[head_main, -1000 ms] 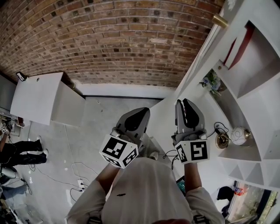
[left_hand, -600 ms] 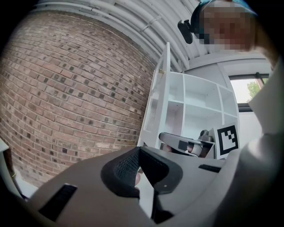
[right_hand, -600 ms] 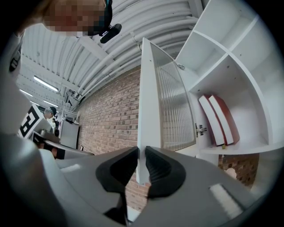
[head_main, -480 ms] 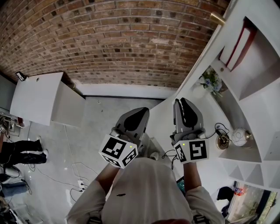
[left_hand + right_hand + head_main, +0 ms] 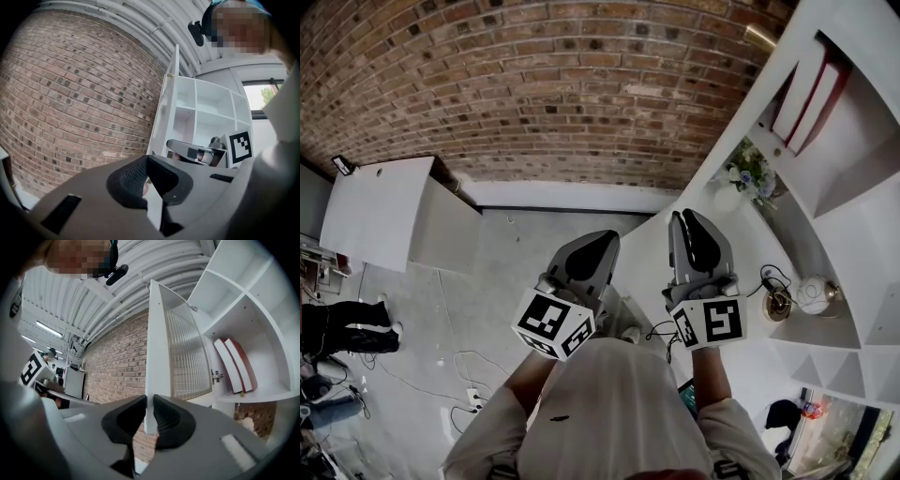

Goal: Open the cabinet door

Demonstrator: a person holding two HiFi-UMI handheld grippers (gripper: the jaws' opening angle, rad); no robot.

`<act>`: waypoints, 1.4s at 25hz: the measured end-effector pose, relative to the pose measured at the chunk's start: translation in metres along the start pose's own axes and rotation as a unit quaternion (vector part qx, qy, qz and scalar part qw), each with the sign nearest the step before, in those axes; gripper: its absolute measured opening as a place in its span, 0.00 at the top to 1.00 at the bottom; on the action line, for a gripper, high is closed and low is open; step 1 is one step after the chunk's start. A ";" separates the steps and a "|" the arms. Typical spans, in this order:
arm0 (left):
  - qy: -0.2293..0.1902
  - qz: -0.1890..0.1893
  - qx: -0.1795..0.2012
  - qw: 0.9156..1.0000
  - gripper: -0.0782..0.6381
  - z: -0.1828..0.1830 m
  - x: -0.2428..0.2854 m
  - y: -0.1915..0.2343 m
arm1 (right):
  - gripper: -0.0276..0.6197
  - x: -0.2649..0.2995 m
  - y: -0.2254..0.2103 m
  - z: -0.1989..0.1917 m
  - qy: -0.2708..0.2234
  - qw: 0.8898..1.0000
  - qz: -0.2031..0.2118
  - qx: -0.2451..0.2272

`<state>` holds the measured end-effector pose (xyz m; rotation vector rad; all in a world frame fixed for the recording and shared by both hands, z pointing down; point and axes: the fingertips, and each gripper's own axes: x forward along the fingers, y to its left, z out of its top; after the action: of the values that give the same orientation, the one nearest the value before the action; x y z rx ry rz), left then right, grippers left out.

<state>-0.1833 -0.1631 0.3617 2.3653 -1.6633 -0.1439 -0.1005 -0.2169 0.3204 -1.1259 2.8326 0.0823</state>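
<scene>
Grey plastic fills the nearest part of each gripper view. The right gripper (image 5: 149,399) is clamped on the free edge of the cabinet door (image 5: 180,348), low on the door, with its two ribbed pads pressed against either face of the white frame. Its jaws have just been closing a little tighter on that edge. On the side of the door away from the shelves, the left gripper (image 5: 147,160) hangs with its jaws together at the tips and nothing between them, taking no part. The door itself, a ribbed glass pane in a white frame, already stands swung well out from the cabinet (image 5: 262,319), edge-on to the person, so the compartment behind it lies open. Two books (image 5: 236,364), one white and one red, lean on the shelf just behind the door's hinge (image 5: 215,376). Against the head view of a second ago, the door's top edge has crept slightly toward the brick wall (image 5: 534,84) and more of the books shows past it. The swing seems to have gone on by a small amount while both hands barely shifted. I judge the task nearly done: what remains is probably only to ease the door to its stop and let go, and the tightening grip suggests the person is steadying it. Farthest from the door, the brick wall runs behind everything.
</scene>
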 end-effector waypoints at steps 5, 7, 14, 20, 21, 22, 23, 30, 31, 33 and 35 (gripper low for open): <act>-0.001 0.002 -0.001 1.000 0.88 0.002 -0.001 0.007 | 0.87 0.008 0.004 0.000 0.001 1.000 0.003 0.001; -0.001 0.003 -0.002 1.000 0.88 0.002 0.000 0.010 | 0.87 0.011 0.005 -0.001 0.000 1.000 0.005 0.002; -0.001 0.006 -0.003 1.000 0.88 0.002 0.000 0.020 | 0.87 0.028 0.013 -0.004 0.000 1.000 0.015 0.001; -0.001 0.014 -0.004 1.000 0.88 0.004 -0.001 0.032 | 0.90 0.045 0.027 -0.021 0.020 0.999 0.035 0.008; 0.000 0.016 -0.004 1.000 0.88 0.004 -0.001 0.035 | 0.90 0.047 0.029 -0.023 0.021 0.999 0.037 0.009; -0.001 0.019 -0.005 1.000 0.88 0.005 -0.002 0.037 | 0.90 0.048 0.030 -0.024 0.022 0.999 0.039 0.010; -0.001 0.021 -0.005 1.000 0.88 0.005 -0.003 0.040 | 0.90 0.049 0.032 -0.025 0.022 0.999 0.041 0.011; -0.004 0.023 -0.006 1.000 0.88 0.005 -0.006 0.042 | 0.95 0.049 0.034 -0.022 0.021 0.999 0.039 0.011; -0.005 0.022 -0.006 1.000 0.88 0.005 -0.007 0.041 | 0.95 0.048 0.034 -0.022 0.021 0.999 0.038 0.011; -0.005 0.019 -0.007 1.000 0.88 0.005 -0.007 0.039 | 0.95 0.044 0.033 -0.020 0.021 0.999 0.035 0.009; -0.005 0.017 -0.007 1.000 0.88 0.004 -0.008 0.036 | 0.95 0.040 0.033 -0.019 0.022 0.999 0.034 0.006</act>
<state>-0.2194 -0.1672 0.3667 2.3288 -1.6989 -0.1601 -0.1533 -0.2218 0.3357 -1.0423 2.9058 0.0466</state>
